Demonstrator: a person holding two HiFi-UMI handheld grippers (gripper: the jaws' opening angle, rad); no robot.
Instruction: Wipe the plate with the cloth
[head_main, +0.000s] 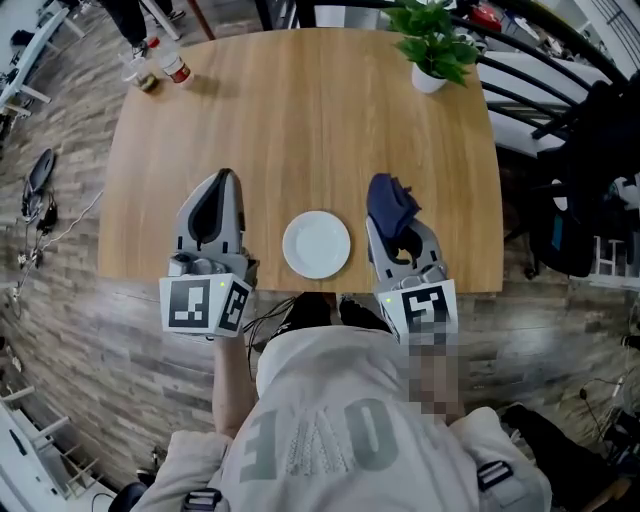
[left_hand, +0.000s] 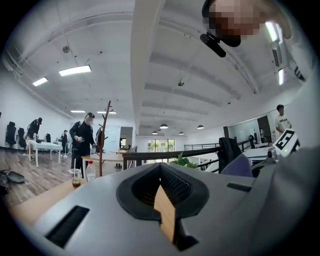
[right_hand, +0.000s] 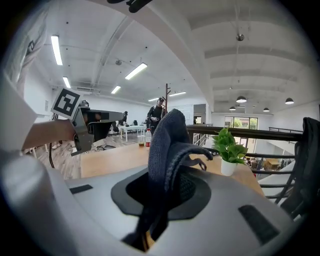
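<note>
One plate (head_main: 316, 243) near table (head_main: 300, 130) edge, left gripper (head_main: 224, 178) closed empty, right gripper (head_main: 392, 215) clamping cloth (right_hand: 167, 140)

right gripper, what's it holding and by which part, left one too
The right gripper is shut on the dark blue cloth, pinching a bunched fold; the rest sticks out past the jaws. The left gripper is shut, empty.
</note>
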